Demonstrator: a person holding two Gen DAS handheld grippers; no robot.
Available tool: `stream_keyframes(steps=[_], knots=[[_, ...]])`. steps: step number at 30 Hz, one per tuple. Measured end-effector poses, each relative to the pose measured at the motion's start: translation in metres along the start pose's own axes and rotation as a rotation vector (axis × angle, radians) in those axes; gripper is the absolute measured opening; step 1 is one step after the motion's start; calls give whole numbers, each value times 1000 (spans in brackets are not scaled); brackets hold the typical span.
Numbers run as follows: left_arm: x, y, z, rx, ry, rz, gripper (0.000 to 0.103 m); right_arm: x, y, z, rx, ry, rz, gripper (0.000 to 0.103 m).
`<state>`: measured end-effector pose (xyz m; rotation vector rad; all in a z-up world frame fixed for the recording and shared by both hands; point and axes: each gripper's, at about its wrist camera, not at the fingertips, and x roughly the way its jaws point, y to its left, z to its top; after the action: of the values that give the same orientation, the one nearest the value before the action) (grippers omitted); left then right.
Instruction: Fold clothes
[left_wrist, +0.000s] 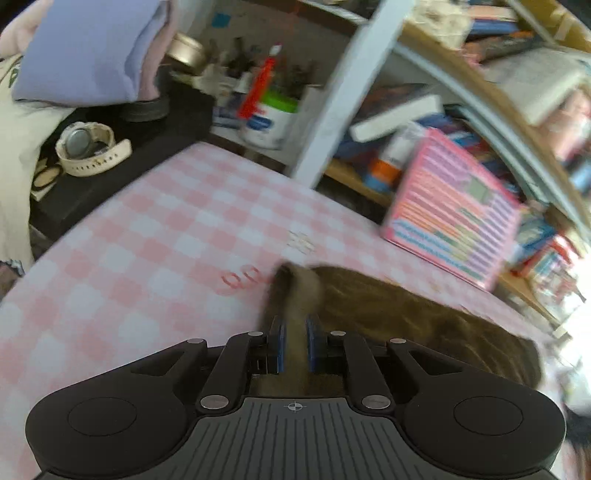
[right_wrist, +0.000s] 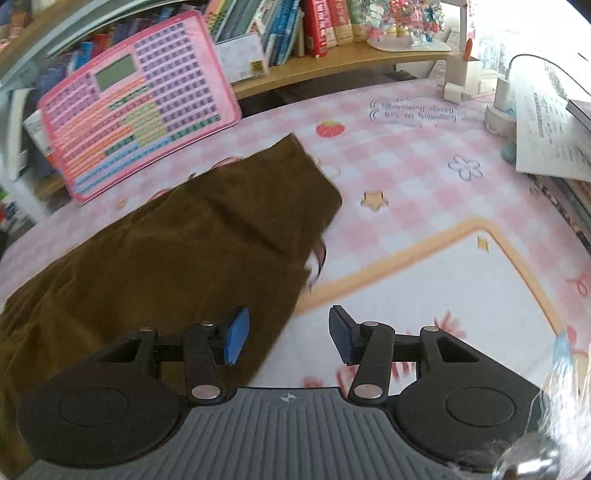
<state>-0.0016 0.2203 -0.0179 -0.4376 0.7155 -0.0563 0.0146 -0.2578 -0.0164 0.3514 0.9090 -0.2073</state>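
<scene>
A brown garment (right_wrist: 166, 258) lies on the pink checked table cover (right_wrist: 424, 192), one end folded over on itself. My left gripper (left_wrist: 295, 343) is shut on a pinched fold of the brown garment (left_wrist: 406, 314) and holds it raised off the cover (left_wrist: 147, 240). My right gripper (right_wrist: 288, 334) is open and empty, low over the garment's near right edge; its left blue pad (right_wrist: 236, 334) is over the cloth and its right pad is over the bare cover.
A pink keyboard toy (right_wrist: 136, 103) leans against the bookshelf (right_wrist: 332, 62) behind the garment, also in the left wrist view (left_wrist: 450, 210). Papers (right_wrist: 546, 129) and chargers (right_wrist: 498, 96) sit at the right. A watch (left_wrist: 88, 147) and folded clothes (left_wrist: 85, 51) sit at the left.
</scene>
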Motion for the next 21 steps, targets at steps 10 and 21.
stream_keyframes(steps=[10, 21], knots=[[-41, -2, -37, 12, 60, 2, 13, 27, 4, 6, -25, 33, 55, 5], [-41, 2, -15, 56, 34, -50, 14, -177, -53, -65, 105, -328, -21, 5]])
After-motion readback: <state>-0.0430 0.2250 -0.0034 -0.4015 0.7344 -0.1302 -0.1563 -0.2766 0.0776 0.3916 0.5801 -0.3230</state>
